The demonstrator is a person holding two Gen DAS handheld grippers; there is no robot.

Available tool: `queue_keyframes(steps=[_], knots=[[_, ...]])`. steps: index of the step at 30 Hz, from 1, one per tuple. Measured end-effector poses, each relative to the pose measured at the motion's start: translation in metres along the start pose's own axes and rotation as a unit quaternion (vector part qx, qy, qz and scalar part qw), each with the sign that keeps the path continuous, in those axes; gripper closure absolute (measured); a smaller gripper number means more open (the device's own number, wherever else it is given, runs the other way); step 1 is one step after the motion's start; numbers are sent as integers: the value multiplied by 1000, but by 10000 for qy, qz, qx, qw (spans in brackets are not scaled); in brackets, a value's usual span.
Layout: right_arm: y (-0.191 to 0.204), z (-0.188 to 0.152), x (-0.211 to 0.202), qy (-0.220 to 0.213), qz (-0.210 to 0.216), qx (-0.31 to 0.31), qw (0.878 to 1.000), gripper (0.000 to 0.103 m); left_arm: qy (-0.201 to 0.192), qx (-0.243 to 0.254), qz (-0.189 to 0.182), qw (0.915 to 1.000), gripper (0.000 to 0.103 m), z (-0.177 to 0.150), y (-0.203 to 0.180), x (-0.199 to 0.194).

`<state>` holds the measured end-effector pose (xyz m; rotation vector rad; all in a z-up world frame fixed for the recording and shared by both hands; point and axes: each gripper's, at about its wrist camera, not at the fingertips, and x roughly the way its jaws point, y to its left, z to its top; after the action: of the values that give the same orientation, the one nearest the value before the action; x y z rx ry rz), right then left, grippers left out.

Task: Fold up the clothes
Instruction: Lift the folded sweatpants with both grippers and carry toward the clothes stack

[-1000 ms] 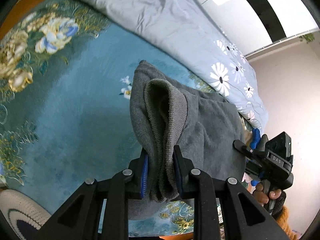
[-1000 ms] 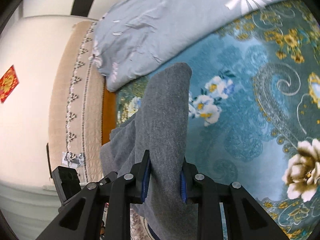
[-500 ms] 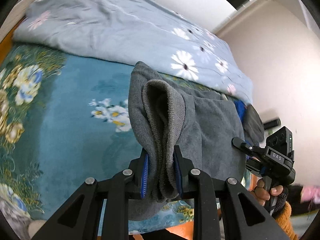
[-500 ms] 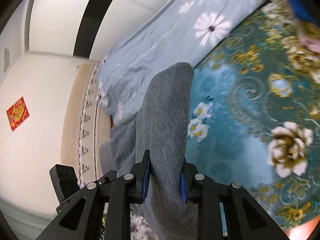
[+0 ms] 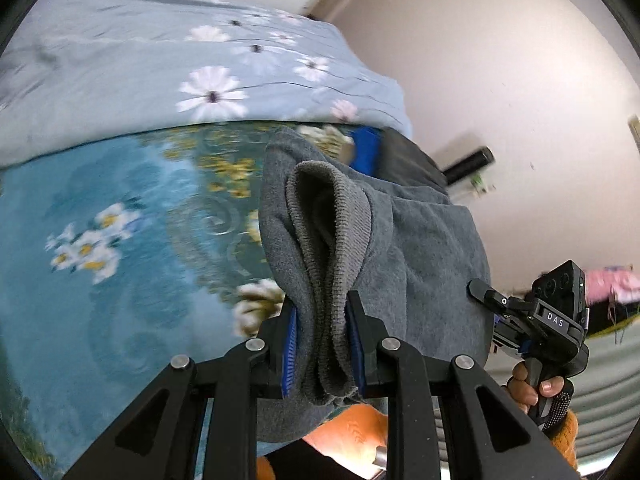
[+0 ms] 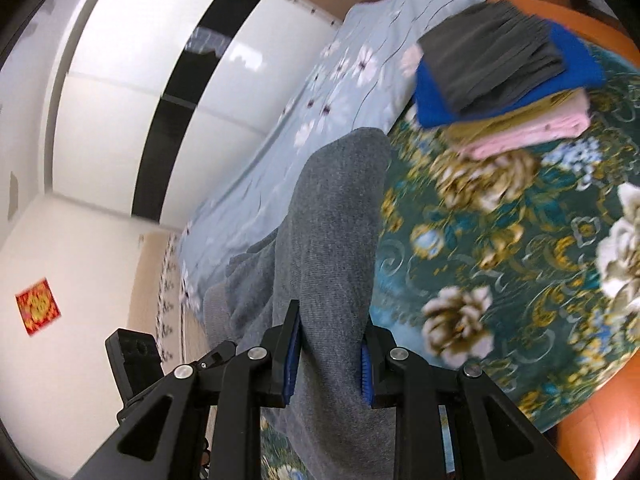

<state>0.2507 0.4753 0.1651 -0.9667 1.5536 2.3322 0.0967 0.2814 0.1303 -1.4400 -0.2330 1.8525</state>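
A grey sweater (image 5: 420,248) is held up off the bed, clamped at both ends: the left tongs (image 5: 322,344) are closed on a bunched ribbed edge, and the right tongs (image 6: 330,356) are closed on a thick fold of the same cloth. Between the two grips the sweater is stretched, so its long axis is taken to run from one pair of tongs to the other, and in each wrist view the cloth rises straight ahead of the jaws. In the left view the other handle is seen at the far right edge of the cloth, with the hand (image 5: 532,392) beneath it. A stack of folded clothes (image 6: 504,72) lies on the teal flowered bedspread (image 6: 500,264), with the pale blue quilt (image 6: 320,112) just behind it. From that stack, the held sweater hangs nearer the person and toward the headboard side, with the right tongs judged the nearer of the two. Whether the sweater is already folded over and bound for the stack, or is yet to be laid down for folding, cannot be settled here.
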Motion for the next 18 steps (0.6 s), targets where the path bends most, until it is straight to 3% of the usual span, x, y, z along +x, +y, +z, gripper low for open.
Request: queue_keyframes(steps=[4, 7, 14, 18], knots=[[-34, 52, -24, -152, 80, 28, 9998, 77, 44, 329, -28, 9994, 80, 29, -50, 34], [-60, 94, -41, -249, 135, 38, 9996, 77, 13, 266, -46, 9996, 80, 59, -81, 74], [-115, 231, -62, 32, 43, -7, 10000, 77, 66, -40, -113, 9999, 80, 129, -153, 170], [-147, 295, -61, 154, 5, 59, 9999, 77, 59, 78, 34, 9999, 80, 165, -199, 215]])
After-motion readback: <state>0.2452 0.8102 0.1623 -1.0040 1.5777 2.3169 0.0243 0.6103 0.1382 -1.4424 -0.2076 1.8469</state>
